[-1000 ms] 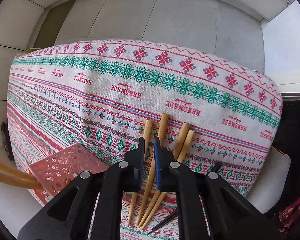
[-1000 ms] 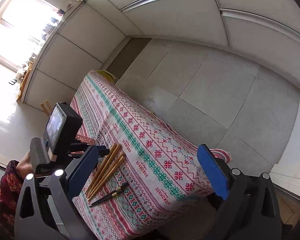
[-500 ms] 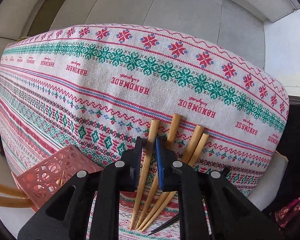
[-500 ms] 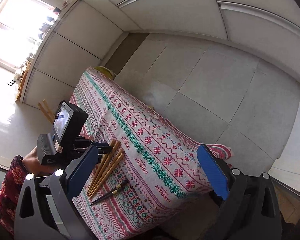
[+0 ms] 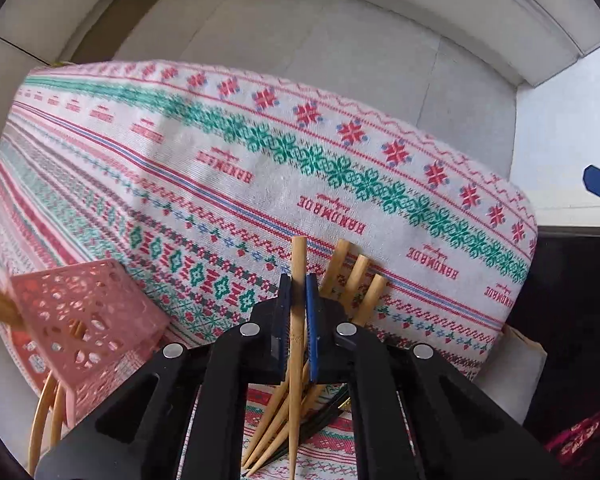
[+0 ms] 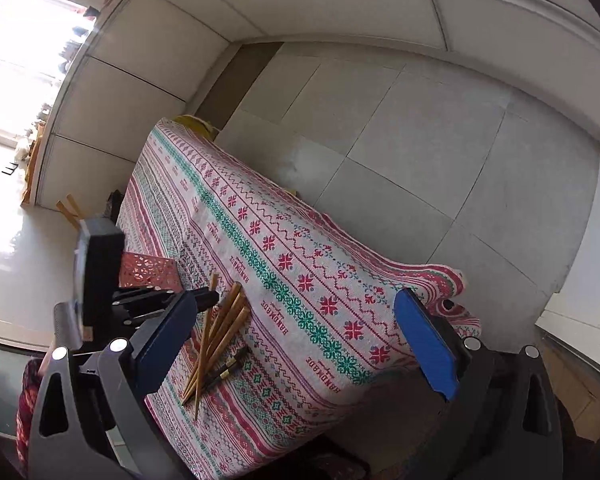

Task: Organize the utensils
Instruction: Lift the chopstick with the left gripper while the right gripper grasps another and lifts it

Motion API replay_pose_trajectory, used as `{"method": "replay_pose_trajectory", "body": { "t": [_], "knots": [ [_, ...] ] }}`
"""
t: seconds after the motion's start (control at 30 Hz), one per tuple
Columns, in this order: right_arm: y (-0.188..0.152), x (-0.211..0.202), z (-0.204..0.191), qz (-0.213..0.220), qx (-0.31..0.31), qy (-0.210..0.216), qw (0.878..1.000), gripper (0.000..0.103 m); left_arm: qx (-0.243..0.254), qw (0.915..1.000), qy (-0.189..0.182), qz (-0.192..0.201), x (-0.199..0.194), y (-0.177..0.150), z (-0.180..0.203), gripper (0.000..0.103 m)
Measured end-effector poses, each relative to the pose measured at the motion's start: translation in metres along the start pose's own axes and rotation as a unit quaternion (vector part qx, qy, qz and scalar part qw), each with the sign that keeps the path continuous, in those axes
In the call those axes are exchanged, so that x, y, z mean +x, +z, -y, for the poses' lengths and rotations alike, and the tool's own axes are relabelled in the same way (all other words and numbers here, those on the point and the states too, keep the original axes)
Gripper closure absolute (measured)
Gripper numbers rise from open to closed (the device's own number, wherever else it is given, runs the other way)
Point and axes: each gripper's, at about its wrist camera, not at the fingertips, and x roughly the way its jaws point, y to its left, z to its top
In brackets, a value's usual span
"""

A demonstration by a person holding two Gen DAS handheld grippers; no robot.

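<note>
Change: one bamboo chopstick has just been clamped as the left gripper jaws closed, and is raised off the pile.
Meaning: transfer to the pink perforated basket, lower left, is judged next.
Remaining: tapered wooden chopsticks and a dark one are left on the woven patterned cloth.
Right gripper: held wide open, empty.

Matt woven patterned cloth on table; pale matt wooden chopsticks; pink perforated plastic basket, semi-glossy.

"HANDMADE" repeats in red along the tablecloth.
</note>
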Motion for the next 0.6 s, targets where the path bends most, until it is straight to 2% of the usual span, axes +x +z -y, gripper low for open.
{"method": "replay_pose_trajectory", "body": {
  "t": [0.1,0.2,0.27,0.33,0.43,0.6],
  "knots": [
    [0.001,0.013,-0.005,-0.037,0.016,0.004,0.999,0.014,-0.012,0.9973,0.021,0.069,-0.043,-0.020,0.002,0.097],
    [0.002,0.037,-0.016,-0.094,0.043,0.019,0.994,0.028,-0.026,0.9902,0.025,0.135,-0.089,-0.046,0.004,0.097],
    [0.000,0.059,-0.028,-0.137,0.060,0.015,0.989,0.049,-0.037,0.9828,0.025,0.179,-0.122,-0.069,0.009,0.097],
    [-0.005,0.078,-0.039,-0.165,0.074,0.017,0.983,0.063,-0.049,0.9736,0.025,0.222,-0.152,-0.092,0.012,0.097],
    [-0.012,0.094,-0.053,-0.181,0.095,0.016,0.979,0.071,-0.069,0.9596,0.029,0.271,-0.184,-0.120,0.036,0.097],
    [-0.013,0.109,-0.073,-0.180,0.112,0.018,0.977,0.080,-0.096,0.9385,0.016,0.331,-0.213,-0.156,0.039,0.097]
  ]
}}
